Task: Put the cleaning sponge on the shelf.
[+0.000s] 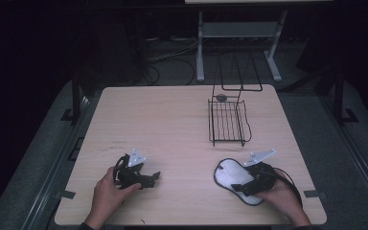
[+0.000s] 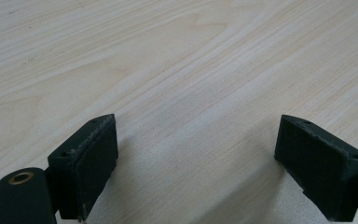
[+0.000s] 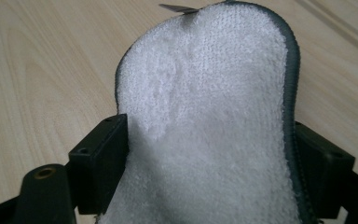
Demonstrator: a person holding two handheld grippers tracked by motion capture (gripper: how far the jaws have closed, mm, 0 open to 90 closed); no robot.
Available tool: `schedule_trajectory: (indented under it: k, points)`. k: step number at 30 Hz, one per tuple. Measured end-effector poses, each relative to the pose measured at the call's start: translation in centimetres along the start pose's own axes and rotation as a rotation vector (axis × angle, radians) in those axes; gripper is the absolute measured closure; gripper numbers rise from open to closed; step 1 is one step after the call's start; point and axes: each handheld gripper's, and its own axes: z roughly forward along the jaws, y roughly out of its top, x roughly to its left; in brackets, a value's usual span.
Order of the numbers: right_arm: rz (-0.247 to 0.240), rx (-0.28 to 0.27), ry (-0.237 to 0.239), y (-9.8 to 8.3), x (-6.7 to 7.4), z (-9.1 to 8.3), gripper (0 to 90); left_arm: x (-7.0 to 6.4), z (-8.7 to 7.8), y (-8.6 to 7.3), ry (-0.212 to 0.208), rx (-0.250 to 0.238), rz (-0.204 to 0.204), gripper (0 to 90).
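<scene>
Right tool (image 1: 243, 188) at five o'clock on my tabletop (image 1: 172, 124) pinches the white insole (image 1: 232, 175); left tool (image 1: 154, 178) spread, idle; next, lift toward the rack (image 1: 227, 122) at one o'clock

White fleecy insole (image 1: 235, 176) with dark stitched edge lay flat on pale wooden table (image 1: 172, 124), near its front right part, fluffy side up. Foot-shaped, rounded toe end pointed away toward wire rack (image 1: 227, 122), well apart from it. Heel end sat between jaws of right gripper (image 1: 243, 188), edges touching both pads.
</scene>
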Motion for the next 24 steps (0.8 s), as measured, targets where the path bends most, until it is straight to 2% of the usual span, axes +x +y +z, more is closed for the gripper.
schedule_trajectory:
  k: [5,12,17,24]
  points:
    - [0.026,-0.027,0.000,-0.1,-0.2,-0.6,27.1,0.0,0.0,0.0,0.000,0.000,0.001,12.4]
    - [0.033,-0.049,-0.002,-0.2,-0.4,-1.1,32.1,0.0,0.0,0.0,0.000,0.000,0.000,12.4]
    - [0.053,-0.093,0.006,-0.3,-0.6,-1.9,41.3,0.0,0.0,0.0,0.000,0.000,0.001,12.4]
    - [0.065,-0.152,0.023,-0.4,-0.8,-2.9,49.6,0.0,0.0,0.0,0.000,0.000,0.001,12.4]
